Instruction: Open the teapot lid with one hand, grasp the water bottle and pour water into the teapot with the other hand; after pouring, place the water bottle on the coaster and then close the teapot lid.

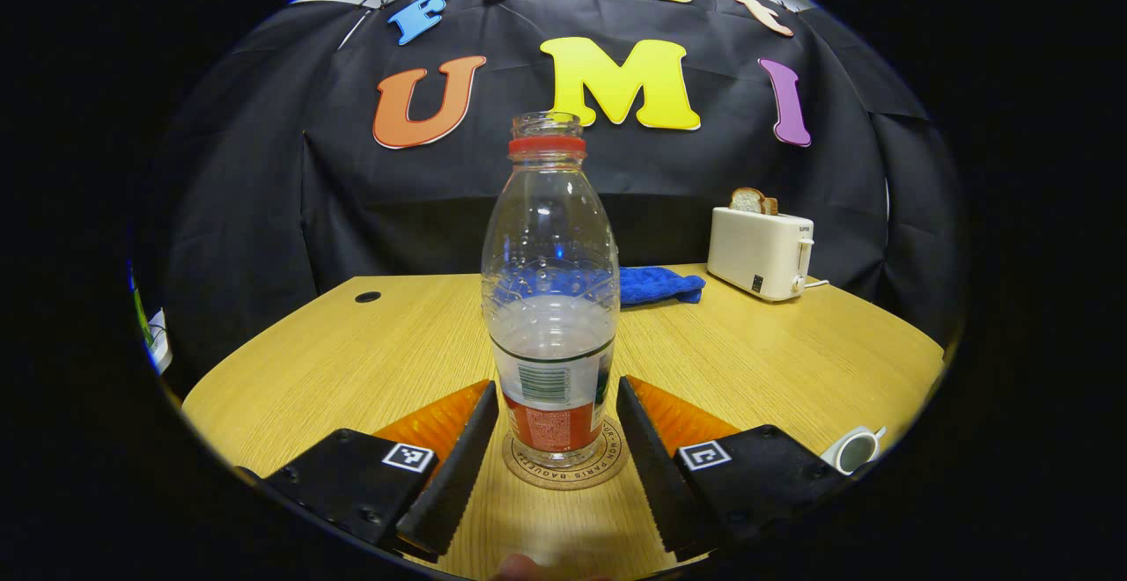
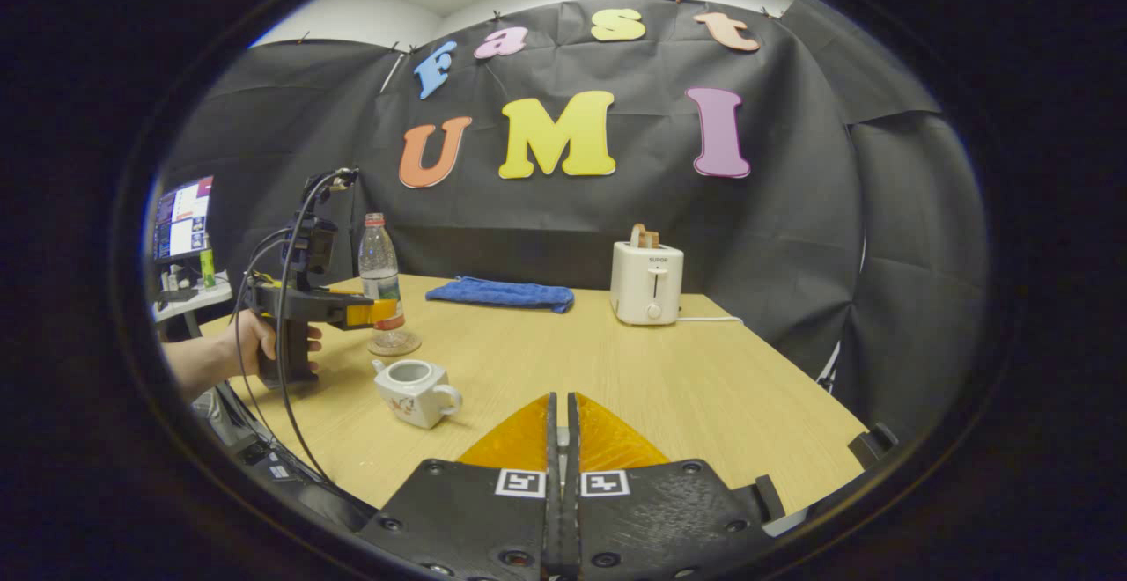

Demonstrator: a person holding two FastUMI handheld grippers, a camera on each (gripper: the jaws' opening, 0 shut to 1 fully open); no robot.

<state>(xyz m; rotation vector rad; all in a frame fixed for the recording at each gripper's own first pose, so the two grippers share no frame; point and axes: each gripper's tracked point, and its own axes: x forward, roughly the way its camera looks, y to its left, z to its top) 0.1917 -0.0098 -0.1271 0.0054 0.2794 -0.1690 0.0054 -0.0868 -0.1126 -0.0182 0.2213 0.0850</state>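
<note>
In my left gripper view, my left gripper (image 1: 552,440) is spread wide with the water bottle (image 1: 550,299) standing upright between its fingers; a gap shows on each side, so neither finger presses on the bottle. The bottle has no cap, holds water in its lower part, and stands on the round coaster (image 1: 607,462) on the counter (image 1: 352,361). At the lower right edge of this view the teapot (image 1: 854,451) peeks in, its mouth uncovered.

My right gripper view shows the same scene from farther off and to the side: the left gripper (image 2: 374,310) held by a hand (image 2: 255,343), reaching to the bottle (image 2: 380,277) on the coaster (image 2: 394,346), with cables hanging from it. The teapot (image 2: 414,392) stands on the counter (image 2: 660,378) just in front of the coaster, lid off. I cannot tell where the lid is.

My right gripper (image 2: 561,440) is closed, fingers pressed together with nothing between them, hovering above the counter well apart from the teapot.

Behind lie a blue cloth (image 2: 500,293) and a toaster (image 2: 647,283) with bread in it.
</note>
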